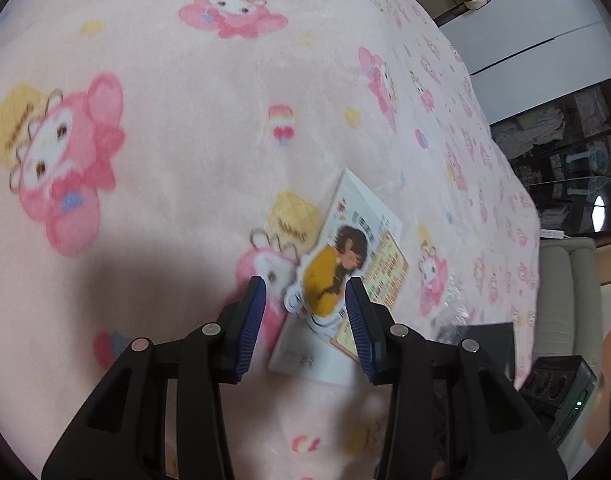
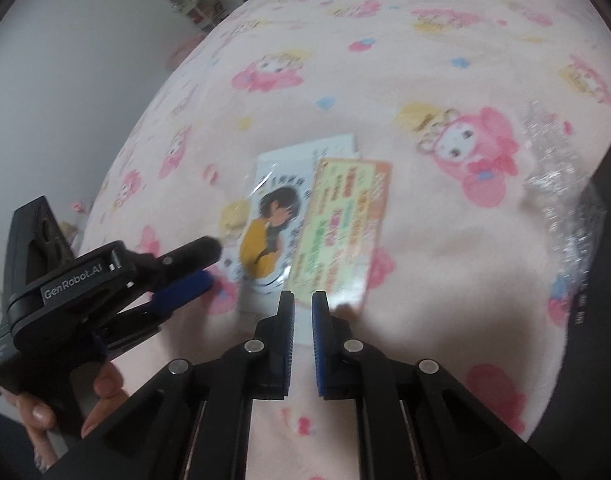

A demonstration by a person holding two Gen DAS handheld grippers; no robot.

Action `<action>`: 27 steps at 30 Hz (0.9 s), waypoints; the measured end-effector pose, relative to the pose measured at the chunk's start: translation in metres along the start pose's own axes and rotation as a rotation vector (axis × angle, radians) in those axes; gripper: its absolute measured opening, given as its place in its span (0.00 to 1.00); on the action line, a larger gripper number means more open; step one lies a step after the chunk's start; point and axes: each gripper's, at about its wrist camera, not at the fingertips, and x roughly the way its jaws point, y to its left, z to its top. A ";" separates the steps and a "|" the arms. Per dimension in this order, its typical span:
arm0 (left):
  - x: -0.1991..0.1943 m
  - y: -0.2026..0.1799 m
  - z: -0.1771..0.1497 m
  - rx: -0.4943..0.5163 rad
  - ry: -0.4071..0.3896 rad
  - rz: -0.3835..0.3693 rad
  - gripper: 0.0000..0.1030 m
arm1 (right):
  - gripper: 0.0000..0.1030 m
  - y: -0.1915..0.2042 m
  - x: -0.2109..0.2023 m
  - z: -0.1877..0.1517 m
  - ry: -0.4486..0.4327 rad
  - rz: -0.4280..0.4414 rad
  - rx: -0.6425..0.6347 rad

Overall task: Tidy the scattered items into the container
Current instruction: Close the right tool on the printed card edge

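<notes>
Evidently the pick-up step was in hand, judged from how the items lay: none had been lifted, and no container could be identified with certainty in either view.

Item 1, left tool (image 1: 305, 292): fingers held well apart, straddling the character cut-out (image 1: 333, 276) from its lower end. The cut-out, a flat figure in a yellow top, was seen between the two blue pads, though contact could not be confirmed. In the right wrist view the same tool (image 2: 209, 258) was seen reaching in from the left, just beside the cut-out.

Item 2, paper pile: the cut-out was laid on a white sheet (image 1: 317, 360), with a printed colour card (image 1: 389, 272) overlapping it on the right. All lay flat on the pink patterned blanket (image 1: 185, 160) of a bed.

Item 3, right tool (image 2: 303, 300): fingers nearly together, a narrow gap remaining, nothing held. Its tips were placed at the near edge of the printed colour card.

Item 4, clear crinkled wrap (image 2: 561, 184): well apart, at the right edge.

Next move, as judged: closure of the left tool on the thin cut-out, for which an edge would need raising off the soft blanket.
</notes>
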 end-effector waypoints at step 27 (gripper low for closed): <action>-0.020 -0.004 -0.048 0.095 0.104 0.030 0.56 | 0.35 -0.018 -0.003 -0.033 0.113 -0.068 0.060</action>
